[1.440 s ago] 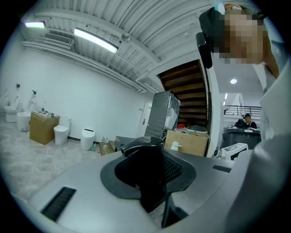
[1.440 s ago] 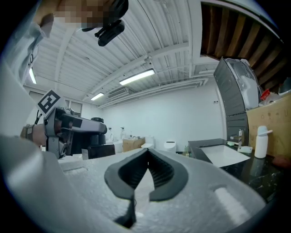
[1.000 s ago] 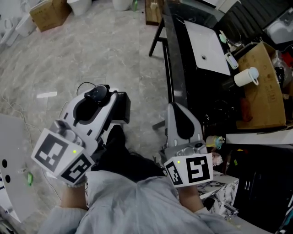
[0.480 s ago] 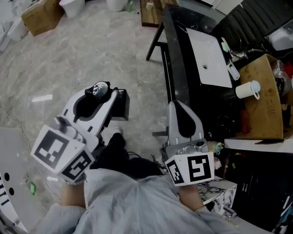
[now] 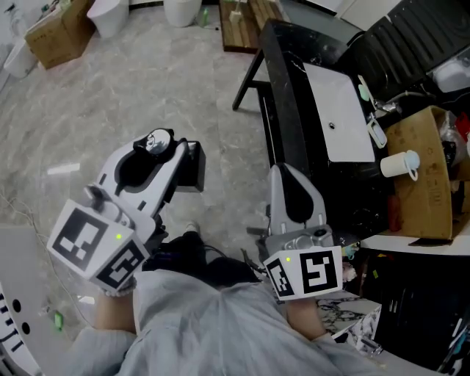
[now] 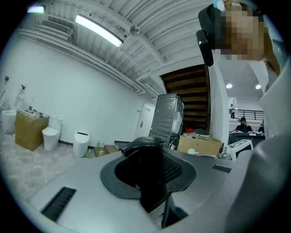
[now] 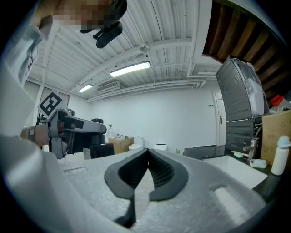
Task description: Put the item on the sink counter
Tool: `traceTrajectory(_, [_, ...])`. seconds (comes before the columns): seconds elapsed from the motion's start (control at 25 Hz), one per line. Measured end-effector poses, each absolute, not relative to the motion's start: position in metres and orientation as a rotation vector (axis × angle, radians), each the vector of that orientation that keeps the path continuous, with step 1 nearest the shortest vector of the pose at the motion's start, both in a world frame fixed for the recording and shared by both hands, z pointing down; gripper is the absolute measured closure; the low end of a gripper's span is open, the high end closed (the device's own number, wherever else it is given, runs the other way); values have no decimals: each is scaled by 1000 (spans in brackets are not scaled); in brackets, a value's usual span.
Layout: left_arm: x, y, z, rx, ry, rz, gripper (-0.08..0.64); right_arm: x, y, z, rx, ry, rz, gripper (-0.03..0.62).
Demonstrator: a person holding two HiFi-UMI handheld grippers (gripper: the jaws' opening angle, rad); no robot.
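- Sitting clamped between the jaws of the left gripper [image 5: 163, 145] is a small dark item [image 5: 153, 142] with a rounded top that glints pale. The pads press on both its sides. In the left gripper view it fills the gap as a black upright shape under a cap-like head.
- The item hangs over the grey marbled floor [image 5: 132, 81], left of the black sink counter [image 5: 290, 88] and well apart from it. It is not yet on the counter.
- The right gripper [image 5: 282, 176] is just beside the counter's near edge. Its jaws are closed tip to tip with nothing between them.
- Each gripper carries a cube of black-and-white square markers [image 5: 307, 270]. Any label on the item itself is too dark to read.
- Set into the counter is a white rectangular basin [image 5: 341, 95] with a small drain hole. A chrome tap [image 5: 383, 109] stands at its right side.
- To the right of the basin lies a brown cardboard box [image 5: 429, 191] with a white cylindrical container [image 5: 396, 163] against it. I cannot tell whether that container is a cup or a bottle, and what the box holds is not visible.
- A second brown cardboard carton [image 5: 55, 35] stands on the floor at the upper left, near white toilets [image 5: 110, 13]. Its contents are hidden too.
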State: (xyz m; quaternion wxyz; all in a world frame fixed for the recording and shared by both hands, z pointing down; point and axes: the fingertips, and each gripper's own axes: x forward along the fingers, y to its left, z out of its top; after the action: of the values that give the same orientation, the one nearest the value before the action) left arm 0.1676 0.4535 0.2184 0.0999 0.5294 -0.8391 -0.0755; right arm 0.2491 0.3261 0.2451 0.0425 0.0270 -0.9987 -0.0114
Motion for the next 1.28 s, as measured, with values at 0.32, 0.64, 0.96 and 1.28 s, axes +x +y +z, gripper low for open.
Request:
traceTrajectory(0.32, [119,449,225,1601,-2457,-228,462,206,324,250,135,-3047,-48,595])
traceTrajectory(0.64, [93,454,231,1608,-2445,-230,462,183,323,254,178,-3027,-52,595])
traceTrajectory(0.96, [77,456,235,1575,-2454,-238,462,164,316,254,163,-3024,-60,595])
traceTrajectory(1.28, [51,445,237,1540,-2477,-251,462,132,303,258,110,-3027,-70,595])
